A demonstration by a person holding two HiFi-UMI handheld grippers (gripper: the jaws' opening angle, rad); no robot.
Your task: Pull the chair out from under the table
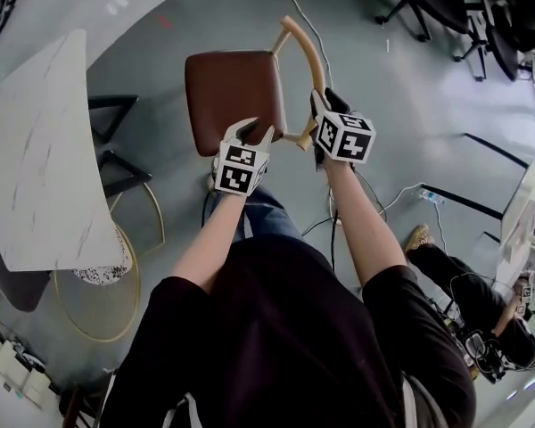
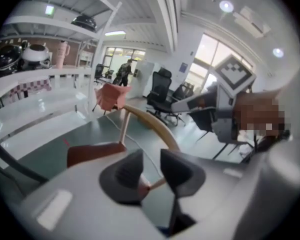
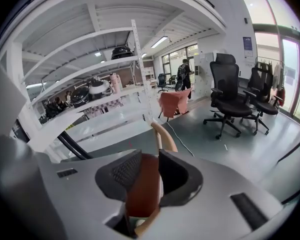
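The chair has a brown seat [image 1: 234, 92] and a curved wooden backrest [image 1: 308, 56]; it stands on the grey floor, to the right of the white table [image 1: 45, 150] and apart from it. My left gripper [image 1: 254, 134] hovers over the near edge of the seat, open, with nothing between its fingers. My right gripper [image 1: 325, 103] hangs by the near end of the backrest, also open and empty. In the left gripper view the seat [image 2: 92, 153] and backrest [image 2: 150, 124] lie beyond the left gripper [image 2: 151, 160]. In the right gripper view the seat [image 3: 142, 194] shows through the gap of the right gripper [image 3: 149, 160].
Black table legs [image 1: 116, 145] stand left of the chair. A second dark seat [image 1: 18, 283] and a gold ring frame [image 1: 116, 275] sit under the table's near end. Black office chairs [image 1: 437, 3] stand far right. Cables [image 1: 401, 194] run over the floor, and a person [image 1: 468, 292] sits at the right.
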